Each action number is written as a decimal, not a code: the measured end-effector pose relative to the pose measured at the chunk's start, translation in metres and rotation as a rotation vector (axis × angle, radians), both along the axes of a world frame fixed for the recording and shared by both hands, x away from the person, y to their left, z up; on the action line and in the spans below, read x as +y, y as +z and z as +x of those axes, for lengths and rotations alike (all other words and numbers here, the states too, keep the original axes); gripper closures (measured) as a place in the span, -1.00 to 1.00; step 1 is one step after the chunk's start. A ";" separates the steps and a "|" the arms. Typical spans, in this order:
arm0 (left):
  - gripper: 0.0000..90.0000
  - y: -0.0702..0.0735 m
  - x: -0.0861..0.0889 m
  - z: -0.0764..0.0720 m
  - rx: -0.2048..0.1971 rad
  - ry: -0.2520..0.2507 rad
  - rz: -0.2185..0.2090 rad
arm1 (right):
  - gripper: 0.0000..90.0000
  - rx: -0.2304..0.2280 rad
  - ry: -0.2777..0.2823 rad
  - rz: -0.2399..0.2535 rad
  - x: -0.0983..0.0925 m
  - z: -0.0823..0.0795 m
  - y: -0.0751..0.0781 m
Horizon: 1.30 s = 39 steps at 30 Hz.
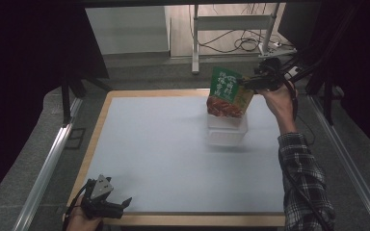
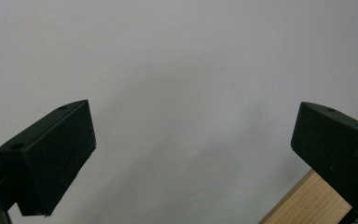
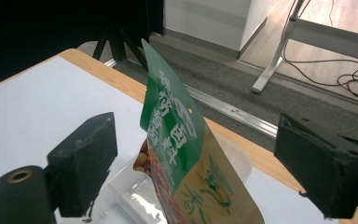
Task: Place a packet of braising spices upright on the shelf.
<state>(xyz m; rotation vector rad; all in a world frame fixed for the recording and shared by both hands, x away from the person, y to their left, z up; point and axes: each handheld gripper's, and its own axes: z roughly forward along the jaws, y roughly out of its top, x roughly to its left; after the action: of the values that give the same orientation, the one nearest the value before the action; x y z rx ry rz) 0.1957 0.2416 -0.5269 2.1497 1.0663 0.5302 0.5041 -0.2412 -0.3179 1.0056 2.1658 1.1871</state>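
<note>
At the far right of the table (image 1: 164,159), the right tongs (image 3: 193,172) stand wide apart on either side of a green snack pouch (image 1: 228,92), their pads clear of it. The pouch stands upright with its lower end inside a clear plastic container (image 1: 226,130), which sits on the table's pale mat. Near the front left corner, the left tongs (image 2: 193,154) also gape wide, with nothing between them, poised over the mat beside the wooden edge.
</note>
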 end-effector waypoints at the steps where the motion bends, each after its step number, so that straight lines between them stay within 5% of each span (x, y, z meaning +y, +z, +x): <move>1: -1.00 0.000 0.000 0.000 0.000 0.000 0.000 | -0.74 0.000 0.002 0.004 -0.001 -0.001 0.000; 16: -1.00 0.000 0.000 0.000 0.000 0.000 -0.004 | -1.00 0.043 -0.009 0.023 -0.007 -0.014 -0.014; 39: -1.00 0.000 -0.001 0.000 -0.002 -0.003 0.004 | -1.00 0.048 0.029 0.019 -0.018 -0.053 -0.030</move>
<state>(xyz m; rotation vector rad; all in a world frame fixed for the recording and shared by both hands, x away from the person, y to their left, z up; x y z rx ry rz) 0.1955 0.2408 -0.5271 2.1536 1.0616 0.5335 0.4508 -0.2597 -0.3480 1.0244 2.2173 1.2100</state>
